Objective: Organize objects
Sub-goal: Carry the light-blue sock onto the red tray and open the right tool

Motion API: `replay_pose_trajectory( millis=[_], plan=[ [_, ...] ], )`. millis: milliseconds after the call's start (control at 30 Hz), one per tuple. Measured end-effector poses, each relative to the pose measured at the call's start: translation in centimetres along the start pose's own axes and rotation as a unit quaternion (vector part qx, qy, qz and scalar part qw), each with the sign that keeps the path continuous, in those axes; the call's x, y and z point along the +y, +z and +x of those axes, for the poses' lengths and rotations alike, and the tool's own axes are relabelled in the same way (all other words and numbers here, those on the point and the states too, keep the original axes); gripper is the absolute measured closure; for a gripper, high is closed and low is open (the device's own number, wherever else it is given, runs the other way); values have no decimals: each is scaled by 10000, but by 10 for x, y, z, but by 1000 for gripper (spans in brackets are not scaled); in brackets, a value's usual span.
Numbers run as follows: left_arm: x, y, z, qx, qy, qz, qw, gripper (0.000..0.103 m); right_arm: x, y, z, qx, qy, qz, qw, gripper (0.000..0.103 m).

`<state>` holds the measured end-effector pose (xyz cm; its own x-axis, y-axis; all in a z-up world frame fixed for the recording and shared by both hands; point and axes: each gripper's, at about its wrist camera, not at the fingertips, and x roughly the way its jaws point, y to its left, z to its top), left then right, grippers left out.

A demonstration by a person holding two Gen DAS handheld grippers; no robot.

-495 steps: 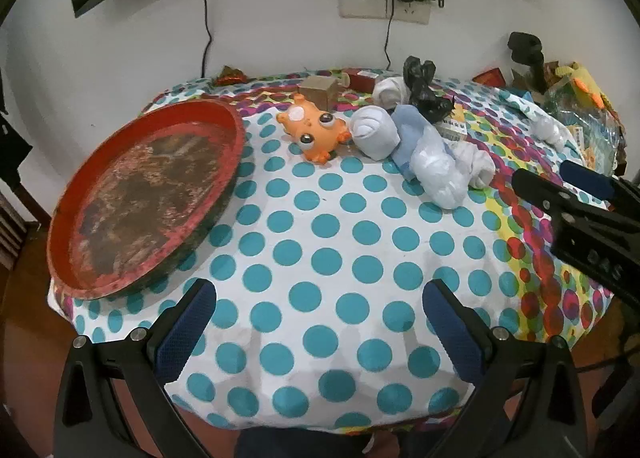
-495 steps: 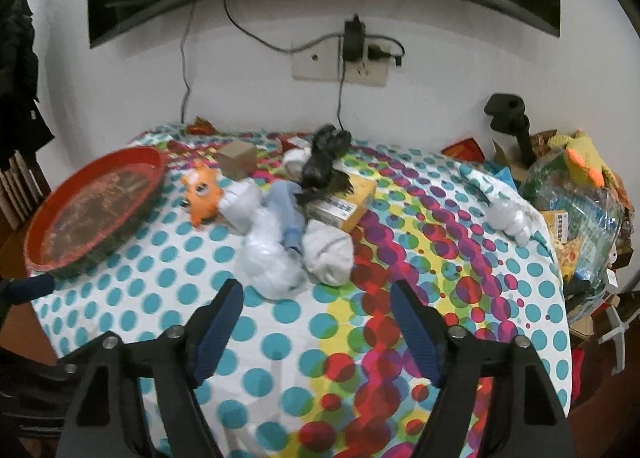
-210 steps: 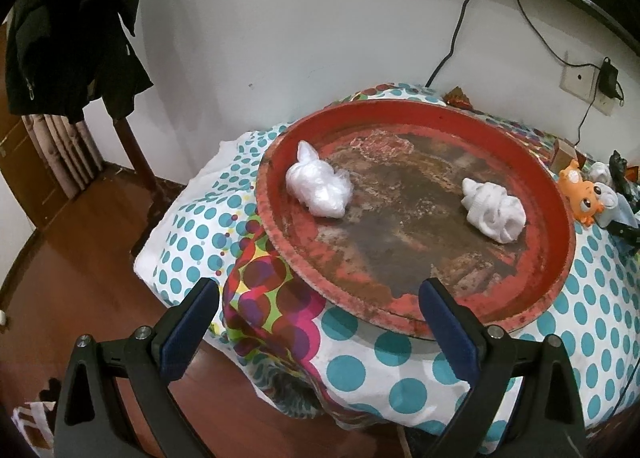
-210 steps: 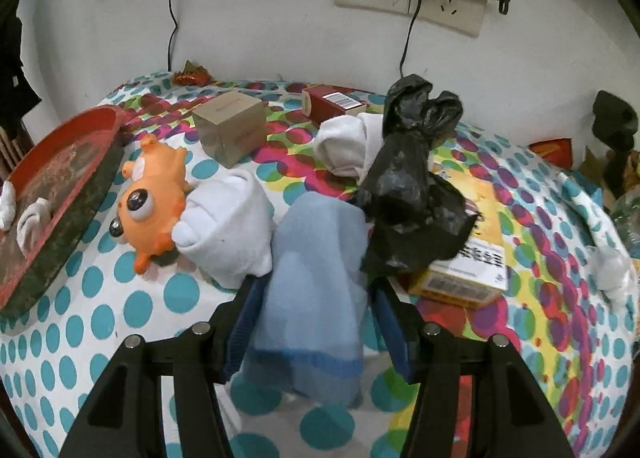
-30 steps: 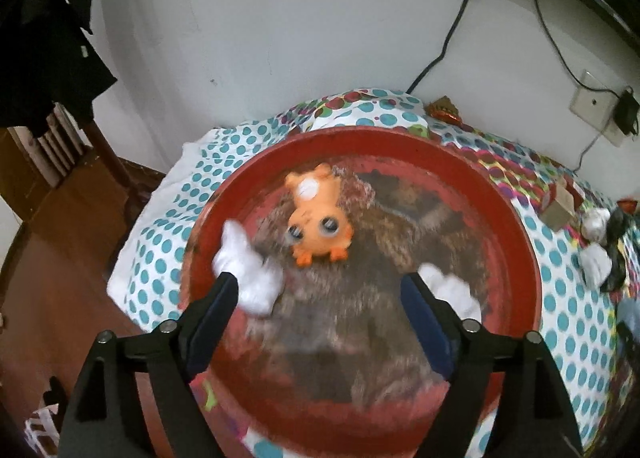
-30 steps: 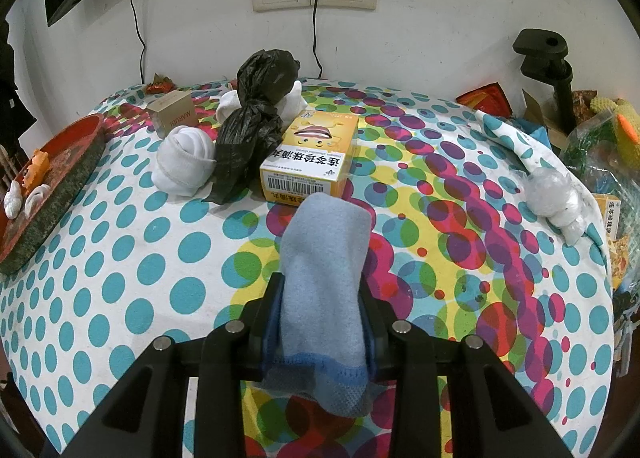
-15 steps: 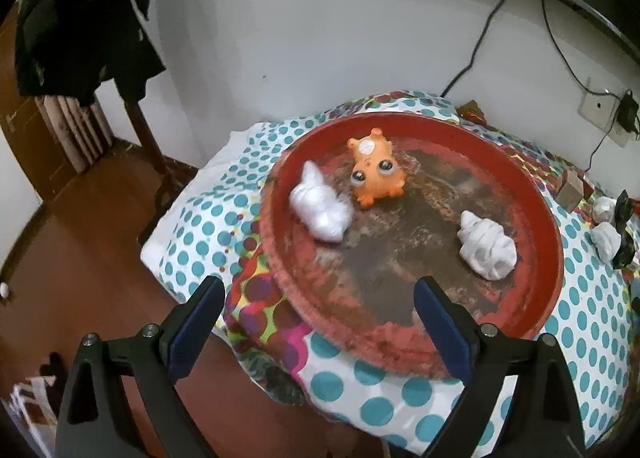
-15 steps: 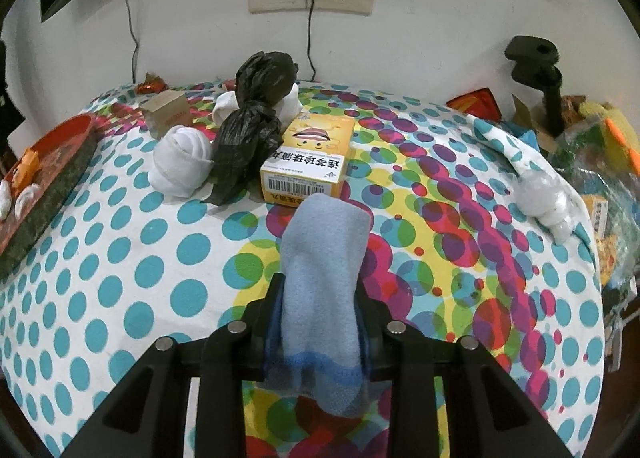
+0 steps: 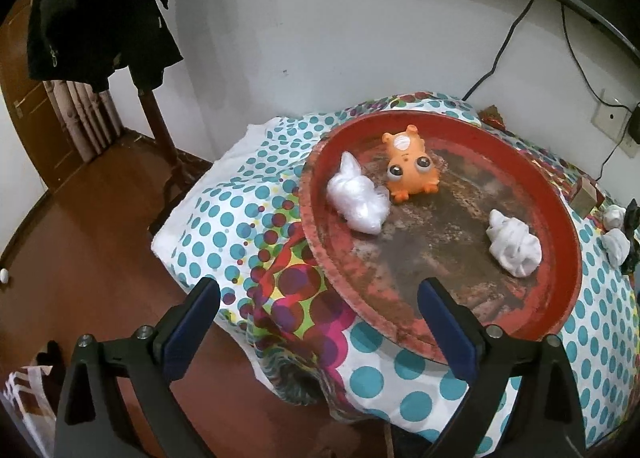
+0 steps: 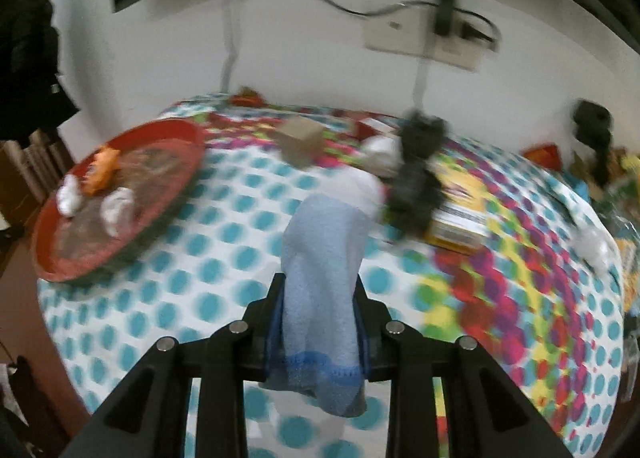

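**Carrying a sock toward the tray**

Gathering loose things from the dotted cloth [image 10: 224, 282] into the red tray [image 9: 560, 242] looks like the job here, and three are already in it: an orange toy [image 9: 410, 168] near the far rim, a white bundle [image 9: 358, 200] touching the toy's side, and a second white bundle [image 9: 514, 246] apart on the other side of the tray floor. They sit spread out, which leaves bare tray between them for more.

Left gripper [image 9: 320, 322] hangs at the near rim of the tray with its jaws spread wide and nothing between them; they have just been opening. It points down at the near edge, clear of everything in the tray, so it seems free for another pick.

Right gripper [image 10: 318, 310] is pinching a blue sock [image 10: 324, 270], its jaws having just been closing on it. The pads hold the sock near its cuff, so the toe end stands up in front of the camera and the darker hem droops below the jaws. The sock is off the cloth, in the air over the middle of the table. The right view is blurred.

Other things wait on the cloth: a brown box [image 10: 302, 140], a black bag [image 10: 418, 174] lying against a yellow carton [image 10: 460, 218], and a white roll partly hidden behind the sock. The tray lies well off to the left of the sock, so the carry is, I judge, only begun
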<state>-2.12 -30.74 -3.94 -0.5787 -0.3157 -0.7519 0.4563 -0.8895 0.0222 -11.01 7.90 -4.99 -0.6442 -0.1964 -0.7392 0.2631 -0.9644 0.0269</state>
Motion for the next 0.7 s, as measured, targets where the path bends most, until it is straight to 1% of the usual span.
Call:
replay_pose_trajectory(
  millis=[100, 167, 333, 533, 700],
  plan=[
    [6, 0, 4, 62, -35, -105, 9999, 3, 36, 13, -1, -96, 191, -289, 9994, 73],
    [10, 0, 6, 91, 22, -171, 9998, 3, 59, 22, 0, -105, 392, -382, 9984, 73],
    [19, 0, 11, 140, 43, -285, 9995, 3, 112, 37, 4, -112, 716, -725, 9947, 73],
    [29, 0, 15, 180, 35, -443, 9988, 3, 168, 44, 18, 22, 1085, -1061, 9884, 73],
    [36, 0, 18, 191, 96, -512, 9985, 3, 209, 44, 29, 148, 1275, -1312, 9830, 73]
  ],
)
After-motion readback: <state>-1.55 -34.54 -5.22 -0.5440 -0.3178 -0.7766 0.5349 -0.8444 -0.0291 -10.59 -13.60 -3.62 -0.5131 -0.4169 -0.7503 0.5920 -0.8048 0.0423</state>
